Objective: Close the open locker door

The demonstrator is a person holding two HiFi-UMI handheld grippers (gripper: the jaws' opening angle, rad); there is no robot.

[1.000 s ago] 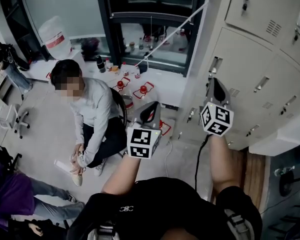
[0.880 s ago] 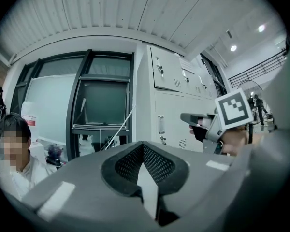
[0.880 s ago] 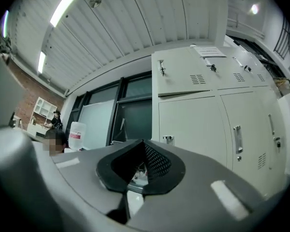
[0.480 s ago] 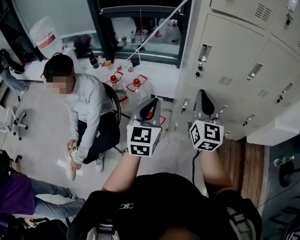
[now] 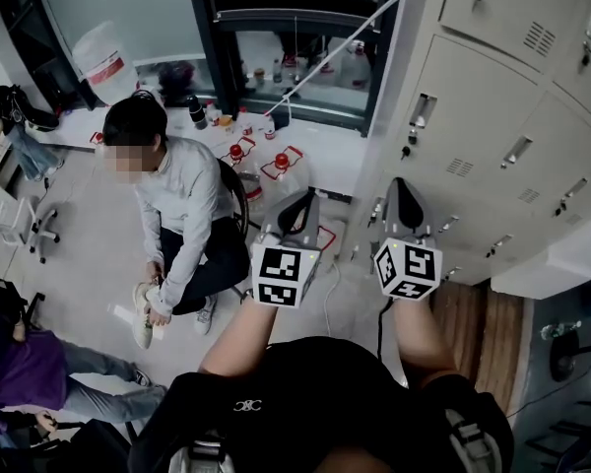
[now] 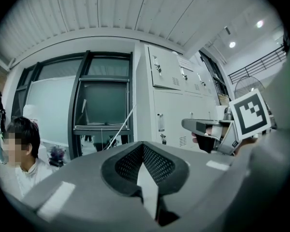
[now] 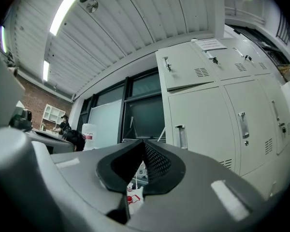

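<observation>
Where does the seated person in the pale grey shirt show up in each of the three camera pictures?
Head view: seated person in pale grey shirt, left of centre.
Left gripper view: at the lower left edge.
Right gripper view: only the dark hair shows, lower left.
Shared landmark: cream metal lockers, right of centre in every view.

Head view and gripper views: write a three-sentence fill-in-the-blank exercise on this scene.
1. The left gripper and the right gripper both have their jaws ___, with nothing between them.
2. In the head view, the tall cream metal lockers stand to the ___ of both grippers.
3. The person in the pale grey shirt is ___, not standing.
Missing words: shut; right; sitting.
</observation>
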